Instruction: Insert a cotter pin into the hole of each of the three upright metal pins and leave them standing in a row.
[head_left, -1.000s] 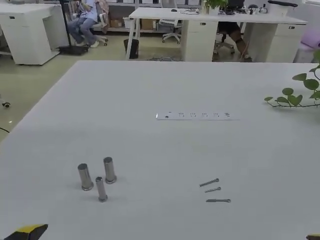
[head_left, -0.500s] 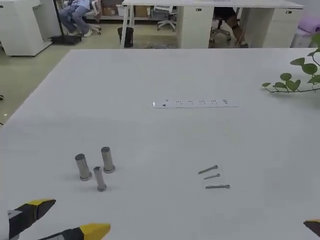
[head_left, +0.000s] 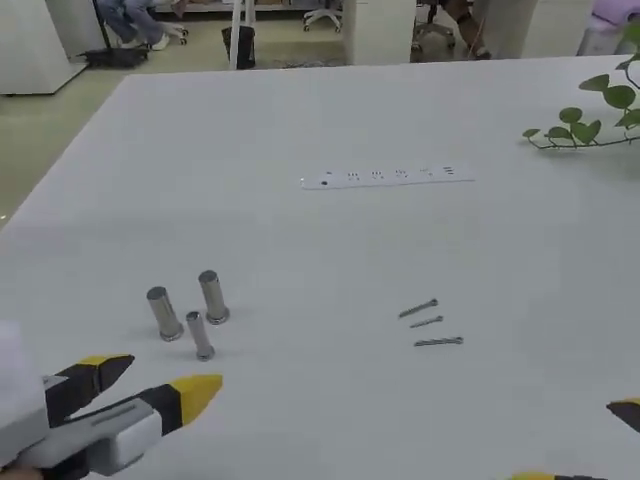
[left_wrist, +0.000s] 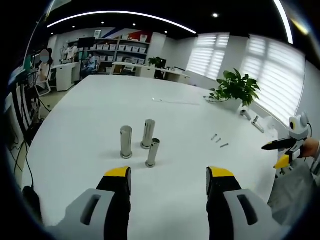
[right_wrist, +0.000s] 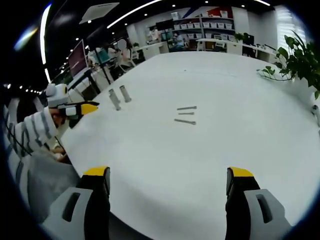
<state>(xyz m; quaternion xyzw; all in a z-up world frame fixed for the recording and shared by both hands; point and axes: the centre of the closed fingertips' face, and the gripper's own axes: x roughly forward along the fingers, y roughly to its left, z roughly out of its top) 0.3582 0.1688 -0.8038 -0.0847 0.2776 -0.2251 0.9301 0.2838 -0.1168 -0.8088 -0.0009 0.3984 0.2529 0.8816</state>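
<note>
Three steel pins (head_left: 200, 335) stand upright in a tight cluster on the white table's left side; in the left gripper view the pins (left_wrist: 148, 134) are just ahead of the jaws. Three cotter pins (head_left: 426, 322) lie loose to the right, roughly parallel. My left gripper (head_left: 160, 378) is open, near the front edge, just short of the cluster, and holds nothing. At the bottom right, my right gripper (head_left: 580, 445) is open and empty, well short of the cotter pins (right_wrist: 186, 114). Each gripper view shows its own yellow-tipped jaws wide apart.
A white power strip (head_left: 385, 177) lies flat at mid-table. Leafy plant stems (head_left: 590, 110) reach over the far right corner. The table's left edge (head_left: 60, 150) drops to the floor; desks and chairs stand beyond the far edge.
The head camera has tilted down. My left gripper has risen into the head view from the bottom left, toward the pins; the right gripper's tips now show bottom right. Pins and cotter pins stayed put.
</note>
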